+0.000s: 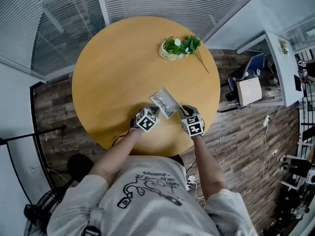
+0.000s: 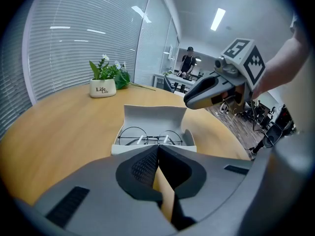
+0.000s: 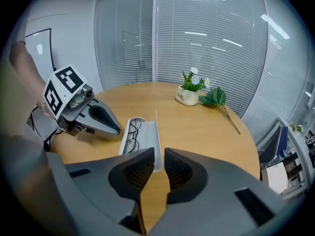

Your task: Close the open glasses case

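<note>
With both forearms forward, the left gripper [image 2: 157, 149] is pressed closed, the right gripper [image 3: 158, 157] slightly parted.

Round wooden table [image 1: 108, 73] — white flower pot [image 1: 167, 55] near far edge, leafy sprig [image 1: 194, 44] lying beside it.

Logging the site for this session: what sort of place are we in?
Probably an office meeting corner: a round wooden table, glass partitions with blinds, and a desk with an office chair alongside.
</note>
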`<act>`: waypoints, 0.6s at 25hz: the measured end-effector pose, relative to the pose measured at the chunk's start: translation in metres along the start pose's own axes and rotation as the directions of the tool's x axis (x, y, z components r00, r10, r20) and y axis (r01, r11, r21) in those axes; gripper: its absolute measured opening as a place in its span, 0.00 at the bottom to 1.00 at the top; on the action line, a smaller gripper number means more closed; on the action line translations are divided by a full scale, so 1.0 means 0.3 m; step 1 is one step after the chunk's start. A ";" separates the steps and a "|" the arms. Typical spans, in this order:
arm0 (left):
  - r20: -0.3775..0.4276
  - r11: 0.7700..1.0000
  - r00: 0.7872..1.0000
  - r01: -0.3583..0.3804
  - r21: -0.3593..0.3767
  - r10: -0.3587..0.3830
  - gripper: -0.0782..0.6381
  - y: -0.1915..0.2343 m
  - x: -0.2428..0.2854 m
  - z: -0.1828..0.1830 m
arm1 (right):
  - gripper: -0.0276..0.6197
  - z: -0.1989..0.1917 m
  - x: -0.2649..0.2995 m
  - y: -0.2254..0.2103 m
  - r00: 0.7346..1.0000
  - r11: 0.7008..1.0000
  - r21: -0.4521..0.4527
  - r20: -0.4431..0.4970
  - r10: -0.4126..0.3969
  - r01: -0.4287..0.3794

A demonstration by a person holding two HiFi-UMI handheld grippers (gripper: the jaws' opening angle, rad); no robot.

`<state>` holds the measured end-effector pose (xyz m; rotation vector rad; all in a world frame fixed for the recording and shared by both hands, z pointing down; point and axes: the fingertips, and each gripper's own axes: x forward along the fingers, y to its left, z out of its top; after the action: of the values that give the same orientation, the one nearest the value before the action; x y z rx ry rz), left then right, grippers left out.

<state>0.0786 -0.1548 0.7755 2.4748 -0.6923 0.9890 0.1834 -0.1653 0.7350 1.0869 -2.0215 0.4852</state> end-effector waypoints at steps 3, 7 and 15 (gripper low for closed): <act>-0.009 1.000 1.000 0.004 0.009 -0.004 0.13 0.002 0.018 0.000 | 0.15 -0.010 0.020 -0.010 1.000 1.000 0.005 -0.009 0.011 -0.011; -0.018 1.000 1.000 0.007 0.015 -0.007 0.13 0.005 0.037 -0.005 | 0.15 -0.011 0.041 -0.015 1.000 1.000 0.004 -0.015 0.026 -0.025; -0.038 1.000 0.999 0.011 0.019 -0.011 0.13 0.015 0.061 -0.004 | 0.15 -0.019 0.082 -0.006 0.998 0.997 0.054 -0.023 0.065 -0.064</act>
<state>0.0869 -0.1633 0.7902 2.4671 -0.6596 1.0398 0.1793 -0.1759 0.7577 1.0447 -2.0374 0.5857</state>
